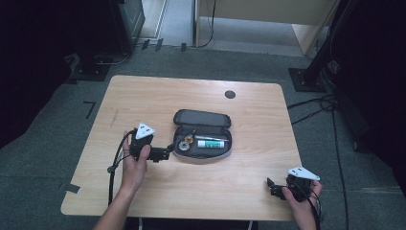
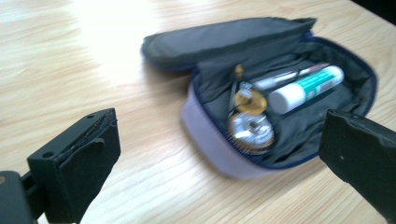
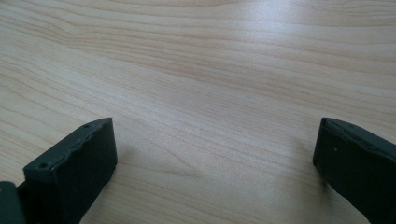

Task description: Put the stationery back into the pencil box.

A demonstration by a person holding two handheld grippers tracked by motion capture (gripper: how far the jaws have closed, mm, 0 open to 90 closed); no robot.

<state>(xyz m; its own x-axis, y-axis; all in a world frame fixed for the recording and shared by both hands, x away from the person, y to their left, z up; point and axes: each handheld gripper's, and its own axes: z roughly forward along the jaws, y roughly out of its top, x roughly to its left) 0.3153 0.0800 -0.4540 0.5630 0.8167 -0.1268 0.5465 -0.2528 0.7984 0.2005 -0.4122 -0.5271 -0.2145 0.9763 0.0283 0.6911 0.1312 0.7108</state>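
A dark zipped pouch (image 1: 202, 135) is seen lying open near the middle of the wooden bench (image 1: 143, 96), its flap (image 1: 201, 117) folded back toward twelve o'clock. Inside it, a white tube with a green label (image 1: 211, 143) is laid lengthwise toward three o'clock, a thin pen-like item (image 2: 289, 77) is tucked just behind it, and a silver disc (image 1: 183, 145) and a brass-coloured disc (image 1: 189, 139) are placed side by side at the nine o'clock end; what exactly these discs are cannot be told. The left hand-held gripper (image 1: 167, 149) is held just at the nine o'clock edge of the pouch, pointed toward three o'clock, with its jaws spread wide apart and nothing clamped between them; in the left gripper view the pouch is framed between the two jaws without being touched, and the near wall of the pouch (image 2: 210, 140) stands between the jaws and the discs. The right hand-held gripper (image 1: 272, 186) is held over the bench at about five o'clock from the pouch, well apart from it, near the front edge; its jaws are likewise parted, with bare wood seen between them. A small dark round cap (image 1: 230, 94) is set into the bench at about one o'clock from the pouch. Around the bench, grey floor (image 1: 57, 134), trailing cables (image 1: 316, 108) at two o'clock and dark stand bases (image 1: 91, 69) at ten o'clock are noted.
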